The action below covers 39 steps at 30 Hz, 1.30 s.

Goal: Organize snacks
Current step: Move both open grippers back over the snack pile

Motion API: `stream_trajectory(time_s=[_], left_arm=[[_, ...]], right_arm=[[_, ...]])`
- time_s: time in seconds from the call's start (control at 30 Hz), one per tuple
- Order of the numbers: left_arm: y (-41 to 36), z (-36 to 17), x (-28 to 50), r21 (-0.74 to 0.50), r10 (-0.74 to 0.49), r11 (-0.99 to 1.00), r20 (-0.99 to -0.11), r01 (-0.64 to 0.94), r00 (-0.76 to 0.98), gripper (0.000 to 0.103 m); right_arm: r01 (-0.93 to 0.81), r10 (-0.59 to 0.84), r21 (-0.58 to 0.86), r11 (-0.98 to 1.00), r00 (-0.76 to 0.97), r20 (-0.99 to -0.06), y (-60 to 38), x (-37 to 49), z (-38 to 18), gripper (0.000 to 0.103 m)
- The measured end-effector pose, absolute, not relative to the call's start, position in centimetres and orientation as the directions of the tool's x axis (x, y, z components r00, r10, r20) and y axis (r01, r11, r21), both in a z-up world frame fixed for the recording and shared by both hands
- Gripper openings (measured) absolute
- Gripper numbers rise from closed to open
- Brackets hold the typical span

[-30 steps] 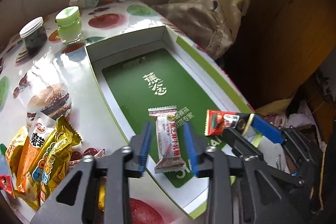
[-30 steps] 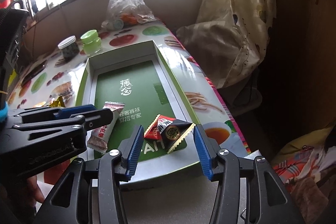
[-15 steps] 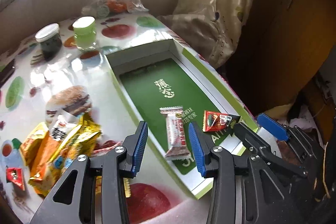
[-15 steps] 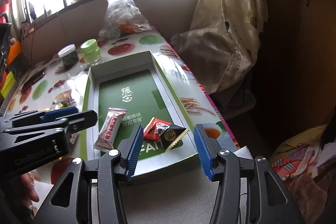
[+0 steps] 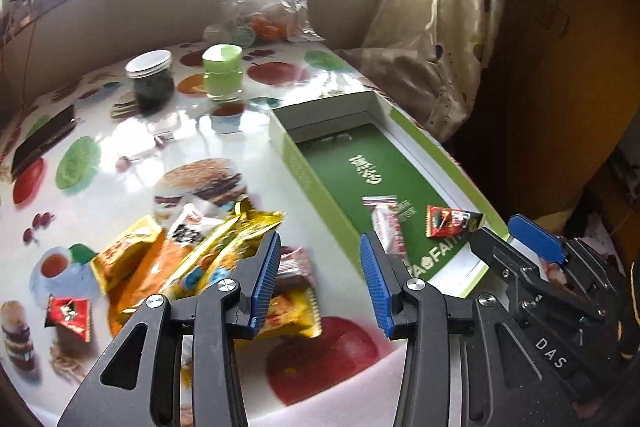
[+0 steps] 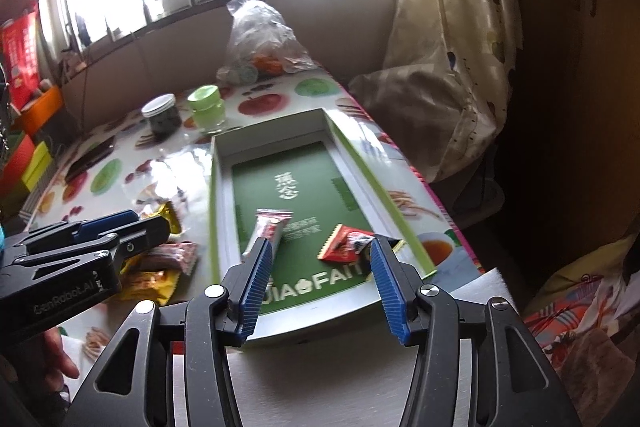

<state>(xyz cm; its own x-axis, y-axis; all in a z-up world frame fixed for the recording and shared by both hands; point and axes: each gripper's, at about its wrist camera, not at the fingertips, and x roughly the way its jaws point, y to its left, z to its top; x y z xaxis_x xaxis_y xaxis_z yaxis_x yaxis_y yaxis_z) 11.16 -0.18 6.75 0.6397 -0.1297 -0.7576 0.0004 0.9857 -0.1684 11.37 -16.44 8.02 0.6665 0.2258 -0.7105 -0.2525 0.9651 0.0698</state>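
A green-lined box [image 5: 424, 143] [image 6: 348, 151] lies open on the fruit-print table. Inside it lie a white-and-red candy bar [image 5: 386, 223] [image 6: 270, 227] and a red-and-black snack packet [image 5: 450, 221] [image 6: 344, 247]. A pile of yellow and orange snack packets [image 5: 192, 247] [image 6: 156, 267] lies left of the box. A small red packet [image 5: 70, 313] lies apart at the far left. My left gripper [image 5: 320, 279] is open and empty, above the table between the pile and the box. My right gripper [image 6: 320, 287] is open and empty, over the box's near end.
A dark jar with white lid [image 5: 150, 81], a green-lidded jar [image 5: 222, 75] and a clear plastic bag [image 5: 266, 7] stand at the table's far end. A dark flat case [image 5: 40, 141] lies far left. A curtain [image 5: 432, 27] hangs right of the table.
My left gripper has pulled back and swung left from over the candy bar in the box toward the snack pile. My right gripper has drawn back a little from the box.
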Motion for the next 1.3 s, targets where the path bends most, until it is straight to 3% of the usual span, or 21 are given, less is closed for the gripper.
stream_trajectory(time_s=[1.3], left_arm=[[11.4,3.7,4.9,-0.169,0.028,0.953,-0.779,-0.253,0.626,0.043]], right_arm=[[-0.505,0.436,0.168,0.847,0.476,-0.764,-4.5,10.1,5.0,0.051]])
